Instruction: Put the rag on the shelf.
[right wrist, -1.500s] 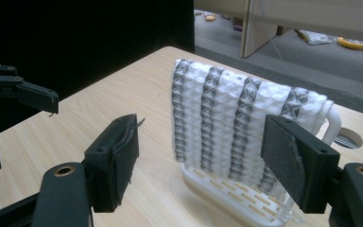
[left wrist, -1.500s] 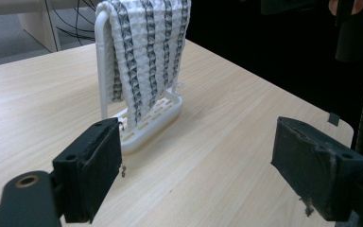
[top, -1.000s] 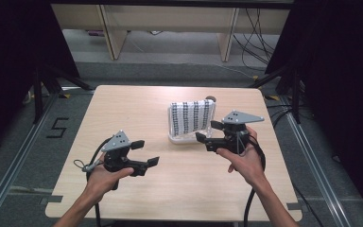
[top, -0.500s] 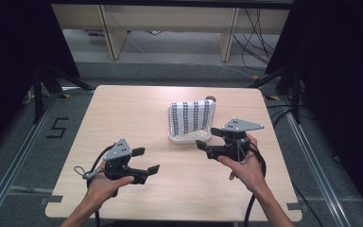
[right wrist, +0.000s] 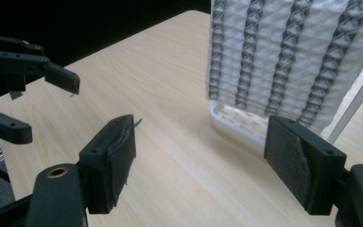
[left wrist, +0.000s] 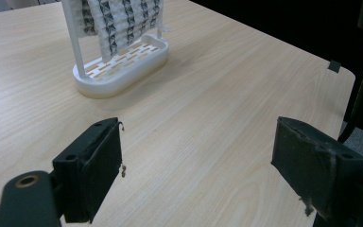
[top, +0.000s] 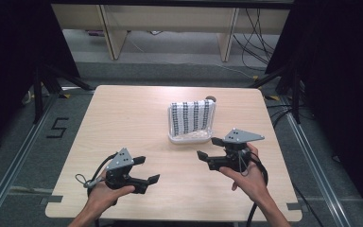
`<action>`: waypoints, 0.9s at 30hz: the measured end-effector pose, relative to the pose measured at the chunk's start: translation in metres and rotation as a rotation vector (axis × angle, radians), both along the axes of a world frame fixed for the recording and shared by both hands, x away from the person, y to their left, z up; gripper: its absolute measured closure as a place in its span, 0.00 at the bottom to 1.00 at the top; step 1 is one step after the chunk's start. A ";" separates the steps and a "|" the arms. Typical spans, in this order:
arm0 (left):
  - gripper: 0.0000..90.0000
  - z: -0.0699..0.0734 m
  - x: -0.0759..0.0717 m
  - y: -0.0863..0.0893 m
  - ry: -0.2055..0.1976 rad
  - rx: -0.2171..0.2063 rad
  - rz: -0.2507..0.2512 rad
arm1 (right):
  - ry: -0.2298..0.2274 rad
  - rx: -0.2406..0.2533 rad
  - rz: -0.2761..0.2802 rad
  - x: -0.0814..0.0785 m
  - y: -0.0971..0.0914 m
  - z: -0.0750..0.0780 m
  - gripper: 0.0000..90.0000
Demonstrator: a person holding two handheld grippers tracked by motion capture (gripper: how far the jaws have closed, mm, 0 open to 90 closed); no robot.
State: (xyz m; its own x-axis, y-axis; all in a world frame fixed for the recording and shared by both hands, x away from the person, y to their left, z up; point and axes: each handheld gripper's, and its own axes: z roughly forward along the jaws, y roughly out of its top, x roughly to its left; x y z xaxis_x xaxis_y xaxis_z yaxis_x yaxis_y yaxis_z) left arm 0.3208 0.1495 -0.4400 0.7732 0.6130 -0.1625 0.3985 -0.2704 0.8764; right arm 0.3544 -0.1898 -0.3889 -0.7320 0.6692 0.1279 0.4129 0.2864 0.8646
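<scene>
A pale wooden counter (top: pixel 123 123) carries a white slotted stand (top: pixel 189 138) a little right of the middle, towards the far side, and a cloth (top: pixel 192 117) with dark patterned stripes hangs upright over the stand's rail, its lower edge just above the slotted base. The right gripper (top: pixel 208 148) is held above the counter just near and right of the stand, close to it but not touching, pointing left; its jaws stand wide open with nothing between them. In the right gripper view the cloth (right wrist: pixel 288 56) hangs just beyond the jaws, and the white base (right wrist: pixel 236 122) shows below it. The left gripper (top: pixel 146 170) is held at the near left, well apart from the stand, pointing right; its jaws are also wide open and empty. In the left gripper view the stand (left wrist: pixel 123 66) sits farther off across bare wood. Both hands grip the tools from the near edge, with cables trailing back.
</scene>
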 end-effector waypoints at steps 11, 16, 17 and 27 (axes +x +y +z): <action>0.18 -0.009 -0.010 0.005 0.004 0.010 0.013 | 0.036 -0.017 0.007 -0.019 -0.004 -0.026 0.30; 0.18 -0.015 -0.015 0.007 0.006 0.007 0.008 | 0.042 -0.046 0.022 -0.025 -0.004 -0.038 0.30; 0.18 -0.016 -0.016 0.008 0.010 0.016 0.006 | 0.055 -0.039 0.028 -0.026 -0.004 -0.041 0.30; 0.18 -0.022 -0.024 0.010 0.012 0.033 0.001 | 0.110 -0.033 0.016 -0.041 -0.009 -0.059 0.30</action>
